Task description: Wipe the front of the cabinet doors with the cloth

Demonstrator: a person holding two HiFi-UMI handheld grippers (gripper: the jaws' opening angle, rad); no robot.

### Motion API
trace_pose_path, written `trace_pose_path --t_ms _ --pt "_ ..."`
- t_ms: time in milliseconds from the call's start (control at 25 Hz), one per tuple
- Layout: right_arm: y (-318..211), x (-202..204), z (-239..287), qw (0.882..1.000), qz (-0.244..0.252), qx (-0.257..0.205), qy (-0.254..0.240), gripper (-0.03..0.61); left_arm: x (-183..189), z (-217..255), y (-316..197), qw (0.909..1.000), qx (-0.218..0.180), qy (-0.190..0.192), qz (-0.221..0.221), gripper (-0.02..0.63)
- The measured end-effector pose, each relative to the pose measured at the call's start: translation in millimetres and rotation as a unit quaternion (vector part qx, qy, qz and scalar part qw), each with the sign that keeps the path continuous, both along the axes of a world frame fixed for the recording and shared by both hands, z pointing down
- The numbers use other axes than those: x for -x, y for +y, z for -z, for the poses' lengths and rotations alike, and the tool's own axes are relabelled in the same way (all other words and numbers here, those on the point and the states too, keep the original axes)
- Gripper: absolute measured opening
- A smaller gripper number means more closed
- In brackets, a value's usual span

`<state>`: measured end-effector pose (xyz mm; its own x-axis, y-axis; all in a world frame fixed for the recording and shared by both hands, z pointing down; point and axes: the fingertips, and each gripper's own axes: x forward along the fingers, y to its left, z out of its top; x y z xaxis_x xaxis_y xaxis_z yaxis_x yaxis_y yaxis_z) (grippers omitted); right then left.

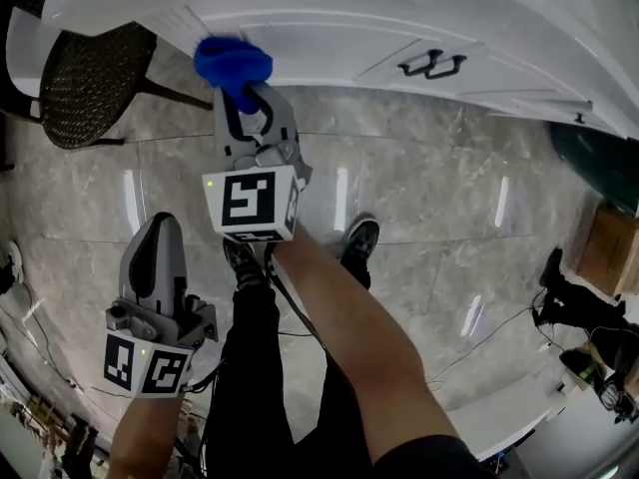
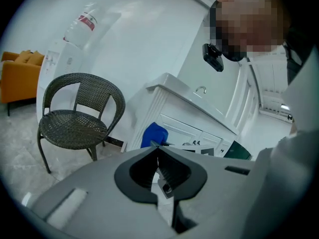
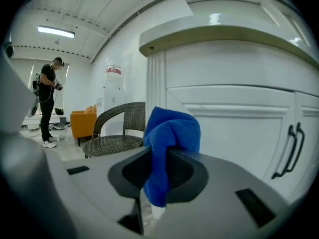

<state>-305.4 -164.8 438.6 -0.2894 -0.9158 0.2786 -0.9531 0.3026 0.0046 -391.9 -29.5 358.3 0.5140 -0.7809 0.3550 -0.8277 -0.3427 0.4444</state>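
Right gripper view: cloth [image 3: 172, 131] clamped between fingers of right gripper [image 3: 158, 151], bunched beyond their tips.

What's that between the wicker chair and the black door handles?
The blue cloth, pinched in the right gripper's fingers, close to the white cabinet front; the head view shows it between the chair and the handles.

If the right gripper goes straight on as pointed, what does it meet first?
Probably the white cabinet door, left of the black handles; the blue cloth in the right gripper would touch first. Depth unclear.
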Motion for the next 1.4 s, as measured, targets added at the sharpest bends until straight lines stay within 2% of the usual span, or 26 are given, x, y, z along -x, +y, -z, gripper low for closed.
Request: trace_pose_path --t_ms 160,320,440,680,920,1240,1400 --pt "-22 14 -13 1.000 0.005 0.003 -0.009 0.060 16 -14 -3 0.9999 0.006 -0.009 0.005 0.000" --pt "-25 -4 -17 1.000 -0.005 0.001 -0.010 0.060 6 -25 2 0.9998 0.013 -0.015 -0.009 0.000" --pt "-19 -39 -23 1.000 -0.028 0.003 -0.011 0.060 -20 -28 3 0.9996 0.016 -0.008 -0.022 0.000" --pt "-11 -139 -34 0.994 -0.105 0.016 -0.017 0.060 -89 -33 6 0.9983 0.022 0.011 -0.052 0.000" --pt "1 -204 -45 0.989 -0.141 0.032 -0.020 0.060 -142 -37 12 0.9963 0.033 0.018 -0.077 0.000" --pt "21 -249 -52 0.983 -0.172 0.048 -0.041 0.060 -178 -41 14 0.9947 0.032 0.010 -0.097 0.000" --pt "30 -245 -49 0.982 -0.185 0.038 -0.020 0.060 -164 -43 10 0.9954 0.028 0.017 -0.090 0.000"
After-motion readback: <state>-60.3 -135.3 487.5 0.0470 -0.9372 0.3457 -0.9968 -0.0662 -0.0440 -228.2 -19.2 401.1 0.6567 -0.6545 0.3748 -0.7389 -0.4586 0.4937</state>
